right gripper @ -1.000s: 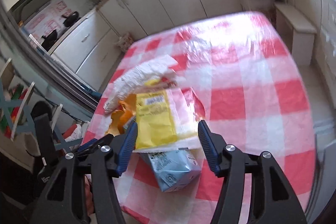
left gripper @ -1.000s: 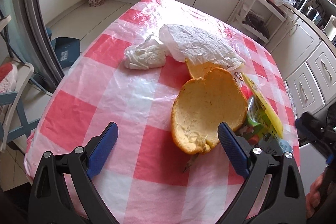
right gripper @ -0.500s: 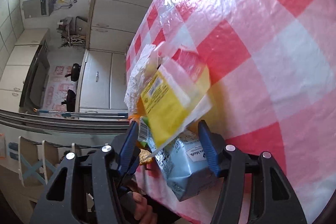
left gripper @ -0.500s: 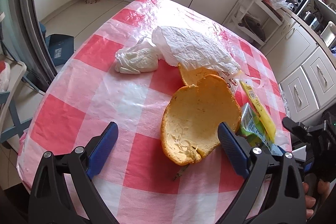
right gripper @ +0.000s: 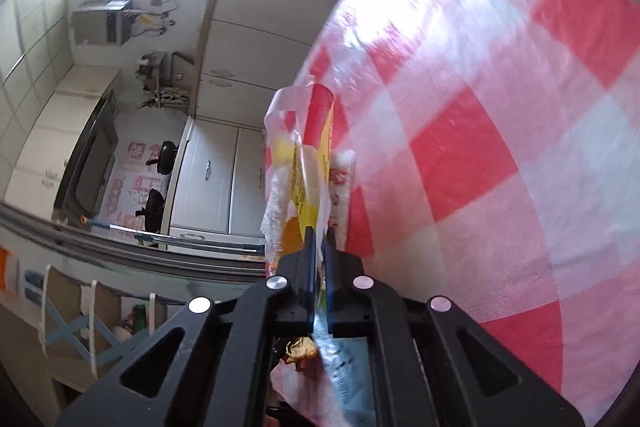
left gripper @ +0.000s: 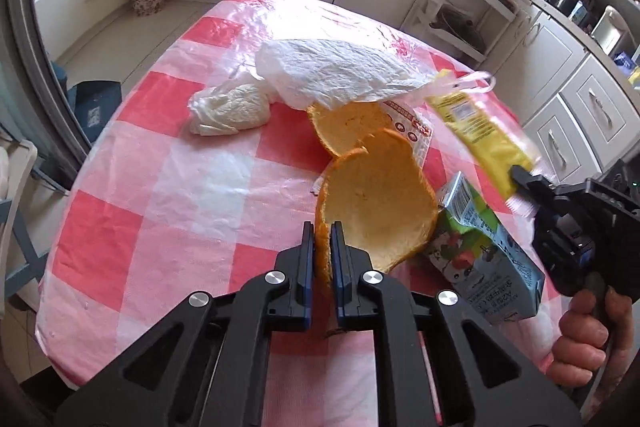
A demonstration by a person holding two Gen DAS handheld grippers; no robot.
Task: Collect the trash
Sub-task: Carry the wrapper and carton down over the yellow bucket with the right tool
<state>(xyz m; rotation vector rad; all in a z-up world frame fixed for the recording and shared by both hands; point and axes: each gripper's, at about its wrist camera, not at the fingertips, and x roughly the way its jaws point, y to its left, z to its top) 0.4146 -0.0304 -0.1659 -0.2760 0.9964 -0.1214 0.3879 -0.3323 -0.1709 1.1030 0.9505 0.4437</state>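
1. Left gripper [left gripper: 322, 259]: jaws have just closed, clamped on the near rim of the large orange peel [left gripper: 376, 203], which stands on edge at the near right of the checked tablecloth [left gripper: 160, 187].
2. Right gripper [right gripper: 319, 267]: jaws have just closed, pinched on the edge of the yellow wrapper [left gripper: 480, 131], which is raised off the cloth at the right.
3. Other trash on the table: a second peel [left gripper: 344, 127] behind the first, a white plastic bag [left gripper: 340, 75] draped over its far edge, a crumpled white wad [left gripper: 228, 107] to the left, and a juice carton [left gripper: 484, 259] leaning just beside the held peel.
4. Risk: the peel is gripped only at its thin rim; it may tear or swing out when lifted.
5. Risk: the peel may nudge the carton off the near table edge.
6. Risk: the limp wrapper could slip from so narrow a pinch.
7. Hard to make out: the right wrist view is blurred and the wrapper shows edge-on; bluish packaging beneath the jaws cannot be identified. No bin for the trash is identifiable.
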